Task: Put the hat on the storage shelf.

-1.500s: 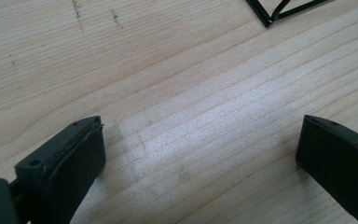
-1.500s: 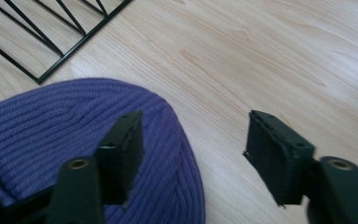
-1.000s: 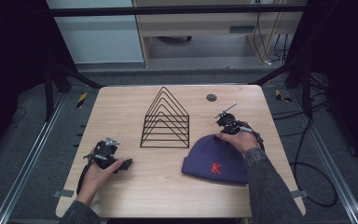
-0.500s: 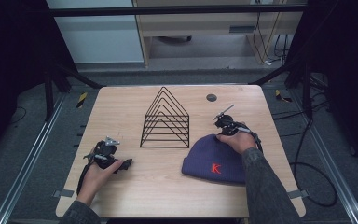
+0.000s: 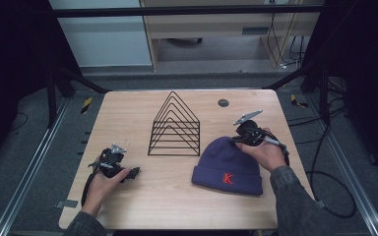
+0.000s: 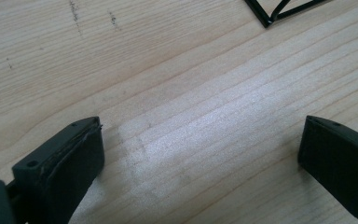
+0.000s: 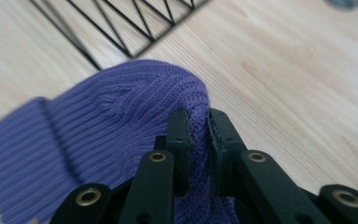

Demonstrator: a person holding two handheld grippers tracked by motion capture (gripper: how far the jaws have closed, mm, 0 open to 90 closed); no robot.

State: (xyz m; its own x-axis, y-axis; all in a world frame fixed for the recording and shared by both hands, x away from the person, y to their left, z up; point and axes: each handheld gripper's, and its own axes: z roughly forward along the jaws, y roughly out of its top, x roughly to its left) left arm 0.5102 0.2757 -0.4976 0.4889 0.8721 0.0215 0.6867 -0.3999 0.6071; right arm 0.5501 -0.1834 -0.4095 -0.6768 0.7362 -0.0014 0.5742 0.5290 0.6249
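**Beanie pinched at its crown**

The tabletop (image 5: pixel 128 118) carried a purple beanie (image 5: pixel 226 164) near its right edge, lying flat beside a black wire rack (image 5: pixel 175 127) at the centre. The beanie's long axis ran from the cuff, toward the near edge, to the crown, toward the far edge. The right gripper (image 7: pixel 198 135) was clamped on a fold of the crown. A slow, straight lift would likely keep the knit from slipping. The left gripper (image 6: pixel 200 154) rested near the left edge, jaws spread, holding nothing.
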